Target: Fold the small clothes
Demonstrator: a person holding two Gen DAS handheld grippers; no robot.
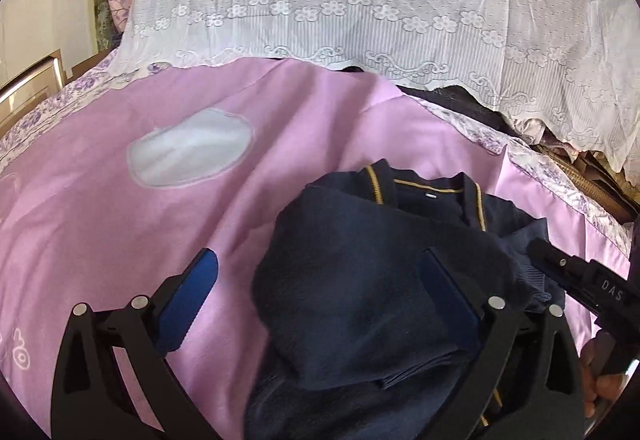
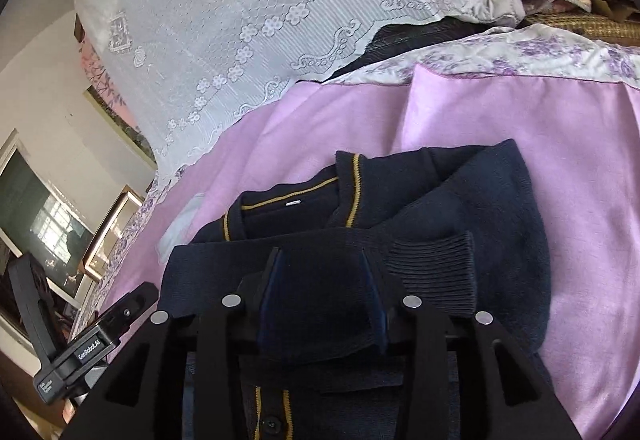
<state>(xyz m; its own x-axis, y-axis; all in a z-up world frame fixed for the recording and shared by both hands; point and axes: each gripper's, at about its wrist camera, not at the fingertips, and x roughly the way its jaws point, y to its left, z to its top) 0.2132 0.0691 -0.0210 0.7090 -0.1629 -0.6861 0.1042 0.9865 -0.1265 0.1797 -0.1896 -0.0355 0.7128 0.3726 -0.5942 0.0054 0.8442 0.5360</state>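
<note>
A navy knitted cardigan [image 1: 340, 224] with yellow trim lies folded on a pink sheet [image 1: 120, 220], collar toward the far side. My left gripper [image 1: 320, 256] is wide open just above the cardigan's left part; one blue finger [image 1: 192, 300] is over the sheet and the other over the knit. In the right wrist view, my right gripper [image 2: 320, 256] stands partly open over the cardigan [image 2: 480, 192], with sleeve fabric lying between its fingers. The ribbed cuff [image 2: 436, 272] lies just to the right of them. Buttons show at the bottom, under the gripper.
A white lace cloth [image 1: 320, 0] covers a pile along the far side of the bed. The sheet carries a white patch [image 1: 192, 152]. A floral bedspread edge [image 2: 540, 52] and a woven basket [image 2: 580, 24] lie at the right. A hand [image 1: 600, 388] holds the right gripper.
</note>
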